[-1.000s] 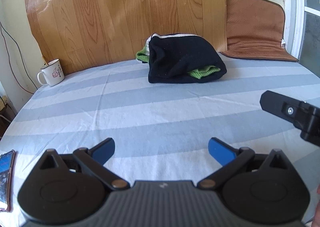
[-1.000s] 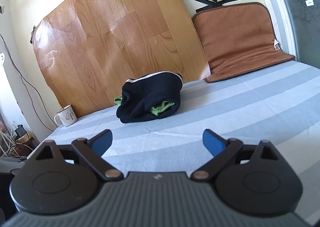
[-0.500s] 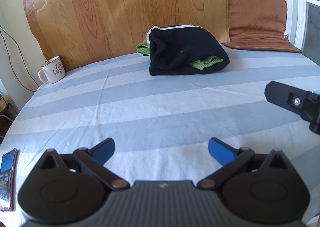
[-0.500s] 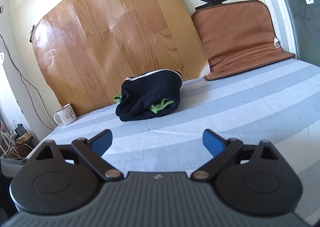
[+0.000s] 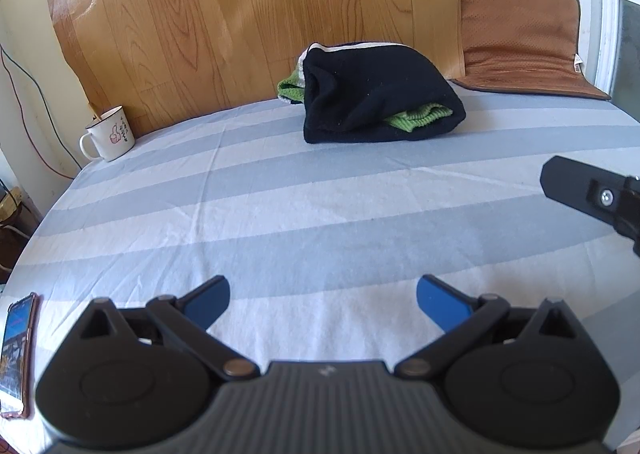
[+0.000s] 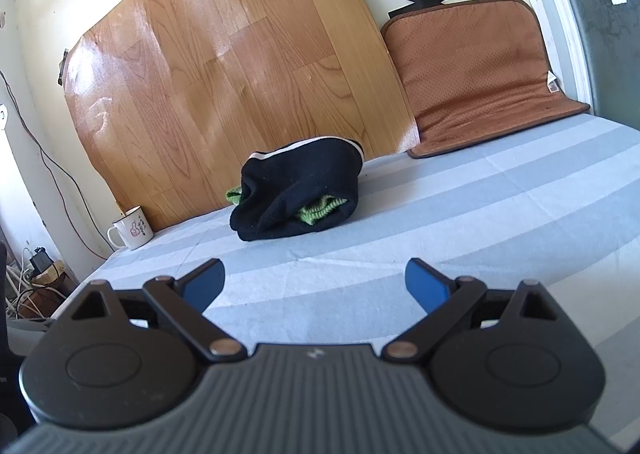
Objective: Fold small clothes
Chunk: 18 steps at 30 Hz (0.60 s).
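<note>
Both grippers are edging closer to the dark clothes bundle (image 5: pixel 380 98), which is growing larger in view. Left gripper (image 5: pixel 323 296) and right gripper (image 6: pixel 315 282) are hovering spread and empty over the striped bed (image 5: pixel 280 214); reaching appears underway, folding unstarted.

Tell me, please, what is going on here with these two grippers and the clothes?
A person holds both grippers above a striped sheet. The left gripper and right gripper are open and hold nothing. The pile of clothes, dark fabric over green knit, lies apart from them near the wooden panel, untouched. A mug stands to its left.
</note>
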Available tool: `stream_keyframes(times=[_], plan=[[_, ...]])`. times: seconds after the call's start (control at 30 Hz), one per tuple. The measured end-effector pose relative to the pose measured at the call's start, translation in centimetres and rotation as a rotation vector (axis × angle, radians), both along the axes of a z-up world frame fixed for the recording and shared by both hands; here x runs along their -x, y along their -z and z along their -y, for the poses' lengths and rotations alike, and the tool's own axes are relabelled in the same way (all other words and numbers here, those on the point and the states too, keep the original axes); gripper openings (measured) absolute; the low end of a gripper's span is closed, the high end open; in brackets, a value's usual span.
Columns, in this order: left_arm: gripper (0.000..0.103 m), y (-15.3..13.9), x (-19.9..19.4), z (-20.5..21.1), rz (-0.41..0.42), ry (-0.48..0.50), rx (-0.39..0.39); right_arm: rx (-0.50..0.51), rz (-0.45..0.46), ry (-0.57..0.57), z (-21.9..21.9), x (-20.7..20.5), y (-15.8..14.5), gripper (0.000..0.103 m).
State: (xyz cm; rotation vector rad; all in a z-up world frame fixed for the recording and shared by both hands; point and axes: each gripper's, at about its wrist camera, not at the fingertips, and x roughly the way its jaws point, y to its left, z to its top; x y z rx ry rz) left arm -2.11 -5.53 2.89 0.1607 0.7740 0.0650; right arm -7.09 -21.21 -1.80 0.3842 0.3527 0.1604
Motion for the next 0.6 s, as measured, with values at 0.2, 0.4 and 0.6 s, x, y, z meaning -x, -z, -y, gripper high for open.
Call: stream_keyframes(times=[0.2, 0.4, 0.6], plan=[[0.103, 0.27, 0.02, 0.07, -0.013, 0.006, 0.001, -0.001, -0.004, -0.003, -0.03, 0.0, 0.18, 0.098], [0.103, 0.38, 0.12, 0.3, -0.023, 0.019, 0.004, -0.002, -0.007, -0.004, -0.01, -0.03, 0.26, 0.098], [0.103, 0.4, 0.13, 0.47, -0.026, 0.023, 0.002, -0.004, -0.007, -0.004, -0.01, -0.04, 0.37, 0.098]])
